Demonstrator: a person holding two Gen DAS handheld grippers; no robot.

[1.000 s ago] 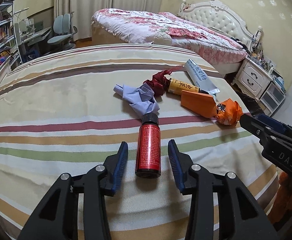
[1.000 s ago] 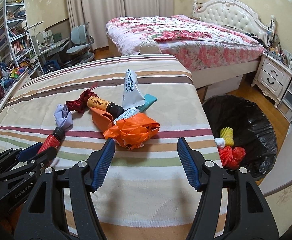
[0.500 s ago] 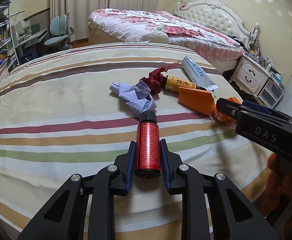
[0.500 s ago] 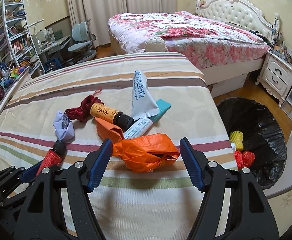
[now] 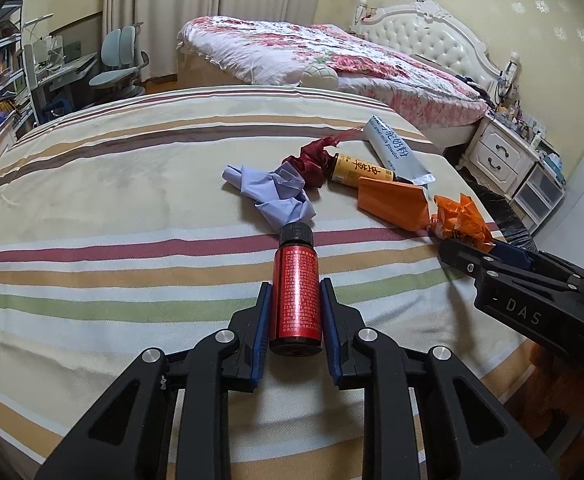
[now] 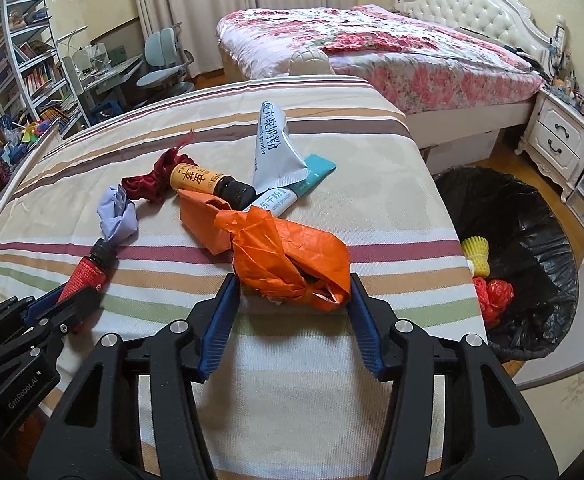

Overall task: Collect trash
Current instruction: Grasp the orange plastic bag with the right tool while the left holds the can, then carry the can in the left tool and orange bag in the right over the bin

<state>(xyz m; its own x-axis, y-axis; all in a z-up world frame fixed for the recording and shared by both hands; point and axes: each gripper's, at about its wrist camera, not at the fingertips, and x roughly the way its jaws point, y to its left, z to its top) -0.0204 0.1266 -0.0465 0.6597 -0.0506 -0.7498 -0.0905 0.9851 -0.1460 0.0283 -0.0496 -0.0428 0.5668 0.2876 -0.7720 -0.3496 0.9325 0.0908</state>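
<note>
Red bottle (image 5: 296, 296) lies on striped tabletop (image 5: 112, 200), clenched in left tongs (image 5: 295, 332). Orange bag (image 6: 292, 260) sits between right tongs (image 6: 292, 320), which have just been closing; pads seem barely touching.

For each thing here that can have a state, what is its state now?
Left gripper: shut on the red bottle.
Red bottle with black cap: capped, lying down, gripped.
Right gripper: jaws just closing around the crumpled orange plastic bag.
Yellow-labelled dark bottle: capped, lying.
Black-lined trash bin: open, holding some trash.
</note>
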